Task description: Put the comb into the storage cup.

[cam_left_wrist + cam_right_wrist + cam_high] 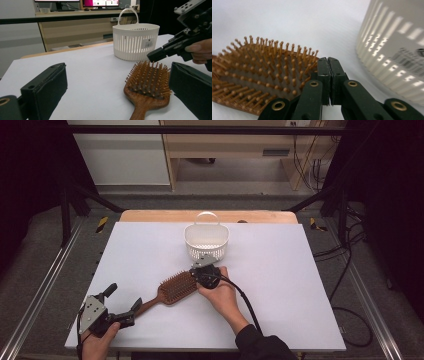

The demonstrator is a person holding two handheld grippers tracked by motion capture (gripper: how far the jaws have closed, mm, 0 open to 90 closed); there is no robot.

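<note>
A flat, matte white table [280, 285] with squared corners takes up most of the high view, its wooden edge showing along the far side. Near the middle of the far half stands a white plastic basket [206, 241], oval, with thin upright slots all around its wall and a looped handle rising from the back rim; a small printed label sits on its side in the left gripper view.

In front of the basket lies a wooden hairbrush [172, 290], bristles up, resting flat on the table. Its head is a broad rounded paddle of glossy reddish-brown wood, set with rows of slim wooden pins tipped with small round knobs. Its narrow handle runs toward the near left corner.

The right gripper [200, 268], black and angular, is held in a hand just beside the far end of the brush head, between brush and basket. Its two jaws are pressed together with nothing between them, tips close to the outer pins; whether they touch the brush cannot be told.

The left gripper [123, 301], black with a grey three-cornered plate on top, sits at the near left. Its flat padded jaws are spread wide, one on either side of the handle's end, without pressing on it.
</note>
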